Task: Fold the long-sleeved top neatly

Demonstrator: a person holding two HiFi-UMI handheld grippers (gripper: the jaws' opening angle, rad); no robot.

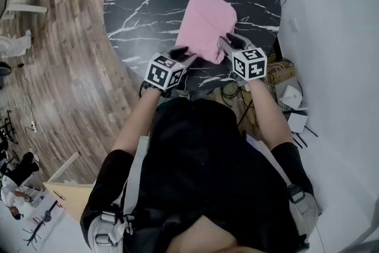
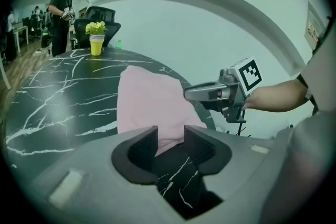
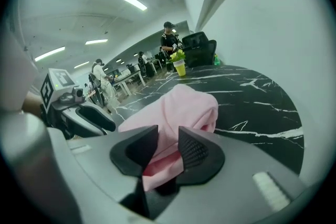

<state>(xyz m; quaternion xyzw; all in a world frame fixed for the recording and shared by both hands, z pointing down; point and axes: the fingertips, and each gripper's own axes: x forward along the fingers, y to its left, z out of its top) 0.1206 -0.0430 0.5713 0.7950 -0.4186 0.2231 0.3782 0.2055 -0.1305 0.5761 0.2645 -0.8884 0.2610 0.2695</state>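
A pink long-sleeved top lies folded into a compact rectangle on the round black marble table. My left gripper is at the top's near left corner. In the left gripper view its jaws stand apart with the pink edge just between the tips and the table showing through the gap; the pads do not press. My right gripper is at the near right corner. In the right gripper view pink fabric fills the narrow gap, pinched between the pads.
A yellow pot with a plant stands at the table's far edge, with a black chair and a standing person behind it. A white wall runs along the right. Cables and white boxes lie on the floor under the table's near right edge.
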